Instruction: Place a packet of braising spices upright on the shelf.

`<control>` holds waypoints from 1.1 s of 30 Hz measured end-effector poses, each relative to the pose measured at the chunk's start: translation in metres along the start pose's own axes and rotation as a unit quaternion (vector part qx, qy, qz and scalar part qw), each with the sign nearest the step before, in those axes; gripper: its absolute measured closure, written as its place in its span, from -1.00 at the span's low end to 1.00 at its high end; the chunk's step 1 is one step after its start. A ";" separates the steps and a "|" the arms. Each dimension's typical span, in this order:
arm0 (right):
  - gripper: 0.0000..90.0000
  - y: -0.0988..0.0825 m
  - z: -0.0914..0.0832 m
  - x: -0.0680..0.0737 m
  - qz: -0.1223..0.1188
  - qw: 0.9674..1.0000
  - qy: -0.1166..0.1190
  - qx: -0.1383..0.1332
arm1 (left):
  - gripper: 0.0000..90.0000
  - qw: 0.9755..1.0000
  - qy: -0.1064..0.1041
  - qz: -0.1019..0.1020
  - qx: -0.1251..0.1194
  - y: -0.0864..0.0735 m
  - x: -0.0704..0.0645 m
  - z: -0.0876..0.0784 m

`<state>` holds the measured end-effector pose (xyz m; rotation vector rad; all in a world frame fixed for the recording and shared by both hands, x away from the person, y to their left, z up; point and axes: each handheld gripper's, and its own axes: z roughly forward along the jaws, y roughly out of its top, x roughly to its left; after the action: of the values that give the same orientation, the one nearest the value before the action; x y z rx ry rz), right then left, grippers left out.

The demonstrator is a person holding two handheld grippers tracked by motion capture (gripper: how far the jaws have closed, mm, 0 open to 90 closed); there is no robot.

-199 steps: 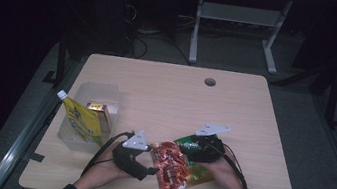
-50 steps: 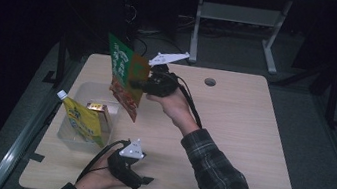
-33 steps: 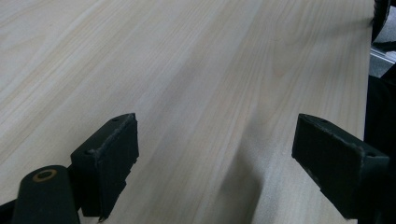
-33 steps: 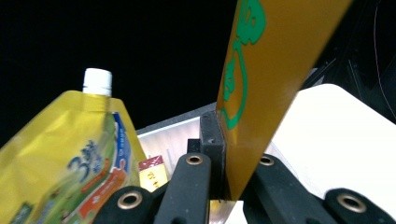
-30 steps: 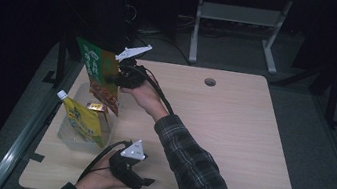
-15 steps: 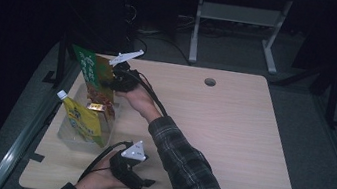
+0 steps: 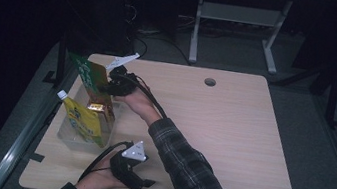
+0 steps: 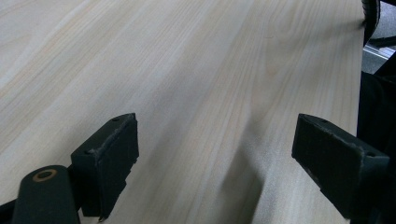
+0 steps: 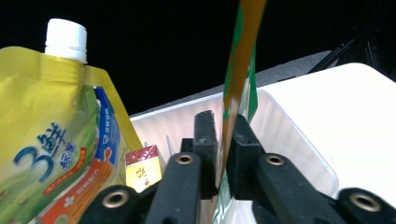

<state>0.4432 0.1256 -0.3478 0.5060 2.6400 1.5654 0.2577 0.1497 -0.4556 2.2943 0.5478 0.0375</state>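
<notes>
Over the far-left corner of the wooden table [image 7: 231, 134], the right gripper [image 7: 107, 84] holds a green-and-orange snack bag [image 7: 91, 83] edge-on above a clear plastic bin [image 7: 65, 135]; in the right gripper view its jaws have just been easing apart, yet the bag [image 9: 238, 70] stands between the pads with almost no gap — whether they press on it cannot be told; the bag's top is cut off by the upper edge of that view and its lower end is hidden behind the jaws. Left of the jaws there, a yellow spouted refill pouch [image 9: 51, 135] with a white cap leans inside the bin [image 9: 299, 140], its bottom out of sight; a small red-and-yellow packet [image 9: 142, 170] is wedged just beside the gripper, its print too small to read. Past the jaws the bin shows bare white wall and open room to their right. Near the table's front edge, the left gripper [image 7: 135, 183] rests low in the person's hand, jaws wide apart with nothing between them; bare wood [image 8: 196, 84] stretches ahead of it — the table edge lies just off its right jaw.
</notes>
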 end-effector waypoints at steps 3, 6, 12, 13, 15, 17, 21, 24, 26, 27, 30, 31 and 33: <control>0.57 0.001 -0.009 0.000 0.003 1.000 0.000 0.001 | -0.69 1.000 0.000 0.005 0.004 0.000 0.001 -0.001; 0.35 0.000 -0.021 0.000 0.000 1.000 -0.004 0.007 | -0.69 1.000 0.001 0.006 0.005 0.000 0.002 -0.001; 0.05 -0.006 -0.047 0.001 -0.009 1.000 -0.020 0.012 | -0.68 1.000 0.003 0.017 0.009 0.001 0.003 -0.001; 0.02 -0.008 -0.051 0.002 -0.007 1.000 -0.022 0.009 | -0.68 1.000 0.002 0.013 0.009 0.001 0.003 -0.001; -0.06 -0.012 -0.062 0.003 -0.007 0.999 -0.031 0.005 | -0.68 1.000 -0.001 0.007 0.003 0.000 0.002 0.000; -0.10 -0.019 -0.074 0.004 -0.003 0.999 -0.035 -0.002 | -0.68 1.000 -0.003 0.008 0.002 0.000 0.002 -0.001; -0.17 -0.036 -0.096 0.005 0.001 0.999 -0.049 0.000 | -0.68 1.000 -0.002 0.016 0.005 -0.001 0.003 -0.001; -0.22 -0.050 -0.112 0.006 0.005 0.998 -0.059 0.001 | -0.68 1.000 -0.003 0.019 0.004 -0.001 0.003 -0.002; -0.24 -0.061 -0.122 0.008 0.012 0.998 -0.067 0.002 | -0.68 1.000 -0.004 0.017 0.003 -0.001 0.003 -0.003; -0.25 -0.066 -0.127 0.008 0.013 0.997 -0.071 0.003 | -0.68 1.000 -0.003 0.020 0.002 -0.001 0.003 -0.003; -0.29 -0.082 -0.143 0.009 0.018 0.996 -0.082 0.003 | -0.68 1.000 -0.002 0.023 -0.002 -0.001 0.004 -0.005; -0.29 -0.088 -0.148 0.010 0.017 0.996 -0.087 0.004 | -0.68 1.000 -0.001 0.023 -0.003 -0.001 0.004 -0.006; -0.32 -0.101 -0.157 0.012 0.023 0.996 -0.090 0.008 | -0.67 1.000 0.001 0.025 -0.002 -0.001 0.004 -0.009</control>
<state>0.3759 -0.0488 -0.3551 0.6785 2.5245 1.4362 0.2593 0.1581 -0.4505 2.3042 0.4908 0.0649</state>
